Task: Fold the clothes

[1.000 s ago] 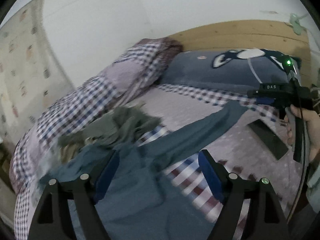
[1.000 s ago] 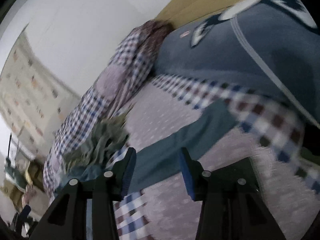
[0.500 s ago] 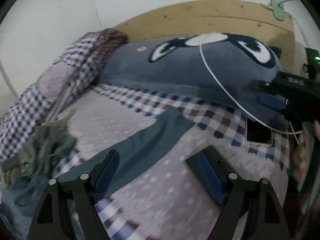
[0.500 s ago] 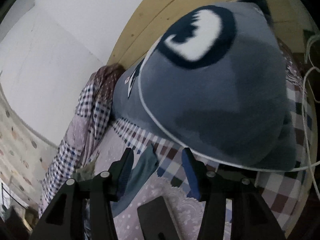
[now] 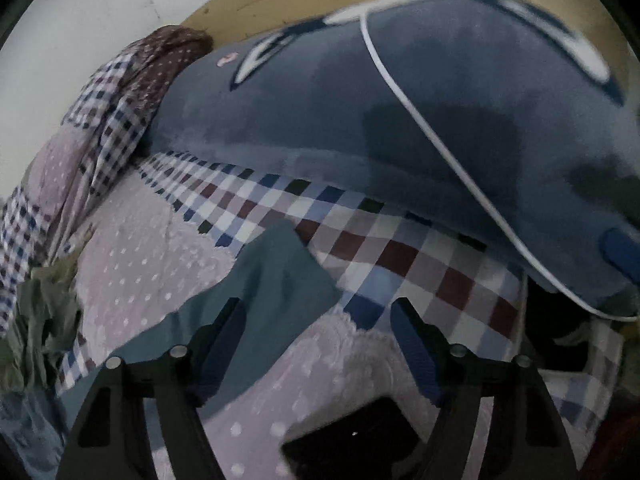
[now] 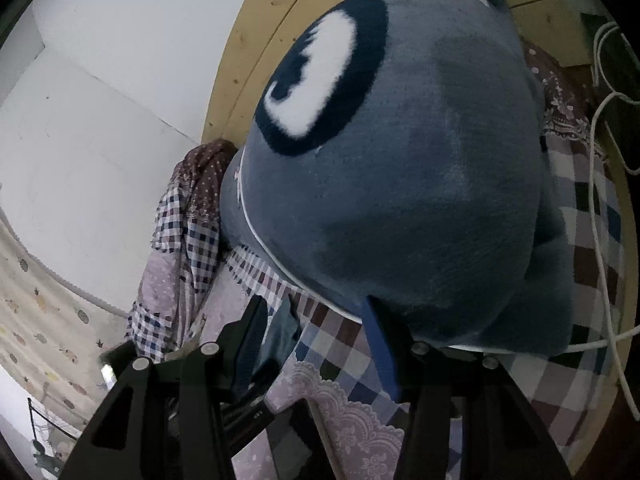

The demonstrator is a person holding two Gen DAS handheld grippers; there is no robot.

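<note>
The left tool hangs over a teal sleeve spread on the bed, jaws closing (nothing gripped); the right tool stands apart, empty, near a plush pillow.

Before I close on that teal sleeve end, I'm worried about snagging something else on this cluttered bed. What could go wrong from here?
1. The left gripper, jaws closing, straddles the teal sleeve where it lies flat on the bedspread; it may pinch the cover too.
2. A dark flat object lies just under the fingers and could get knocked.
3. The white cable across the plush pillow could catch a sweeping gripper.
</note>
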